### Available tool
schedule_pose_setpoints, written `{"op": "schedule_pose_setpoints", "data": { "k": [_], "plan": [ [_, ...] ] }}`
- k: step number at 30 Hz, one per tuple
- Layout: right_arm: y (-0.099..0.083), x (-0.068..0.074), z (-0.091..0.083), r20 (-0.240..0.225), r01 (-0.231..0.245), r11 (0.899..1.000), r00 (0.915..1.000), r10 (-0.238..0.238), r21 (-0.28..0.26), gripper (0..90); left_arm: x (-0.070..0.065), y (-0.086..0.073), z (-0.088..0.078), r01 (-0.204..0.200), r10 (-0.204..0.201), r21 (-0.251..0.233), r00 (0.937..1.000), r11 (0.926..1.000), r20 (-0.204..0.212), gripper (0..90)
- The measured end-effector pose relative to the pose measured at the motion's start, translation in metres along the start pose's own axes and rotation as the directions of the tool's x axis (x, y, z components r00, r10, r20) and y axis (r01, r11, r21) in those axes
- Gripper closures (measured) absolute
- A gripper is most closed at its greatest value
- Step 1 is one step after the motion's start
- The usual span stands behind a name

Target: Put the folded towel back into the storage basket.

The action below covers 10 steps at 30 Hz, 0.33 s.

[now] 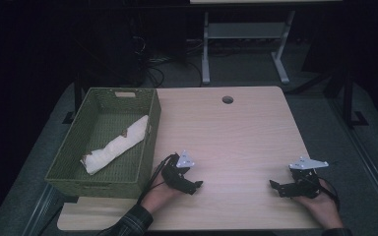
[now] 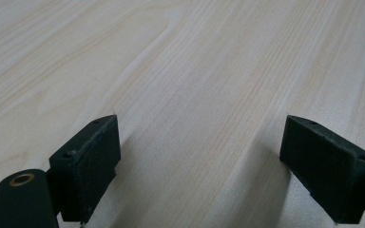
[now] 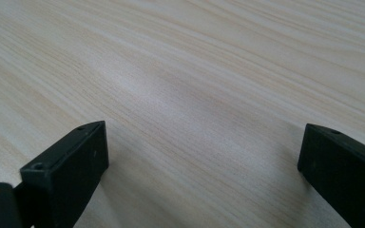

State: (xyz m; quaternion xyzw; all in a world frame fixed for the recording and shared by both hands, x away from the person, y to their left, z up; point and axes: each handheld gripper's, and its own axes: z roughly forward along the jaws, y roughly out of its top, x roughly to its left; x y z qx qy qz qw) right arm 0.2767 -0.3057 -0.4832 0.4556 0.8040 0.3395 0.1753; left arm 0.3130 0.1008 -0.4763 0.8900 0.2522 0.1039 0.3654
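Both grippers rest low over the near part of the wooden surface point(image 1: 236, 132) — the left gripper point(image 1: 197, 186) just right of the green woven basket point(image 1: 69, 169), the right gripper point(image 1: 274, 186) well apart at the near right. Their jaws stand spread wide, nothing between them. The rolled white cloth point(image 1: 115, 145) lies slantwise inside the basket — seemingly stowed there, hence the empty jaws.

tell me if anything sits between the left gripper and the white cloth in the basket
Yes. The near right wall of the green basket stands between the left gripper, which rests open on the table, and the white cloth lying inside. The gripper would likely have to rise over that rim to reach it.
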Motion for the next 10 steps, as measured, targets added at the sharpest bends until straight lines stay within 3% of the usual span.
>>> {"op": "schedule_pose_setpoints", "data": {
  "k": [2,10],
  "plan": [
    [0.0000,-0.0001,0.0000,0.000,-0.001,1.000,1.0000,0.001,0.001,2.4,0.0009,-0.0027,-0.0004,-0.001,0.002,-0.020,1.0000,0.9998,0.007,12.3],
    [-0.0001,-0.0008,-0.0001,-0.006,0.006,1.000,1.0000,-0.006,0.002,2.4,0.0012,-0.0031,-0.0009,-0.005,0.005,-0.019,1.0000,0.9998,0.004,12.3]
  ]
}}
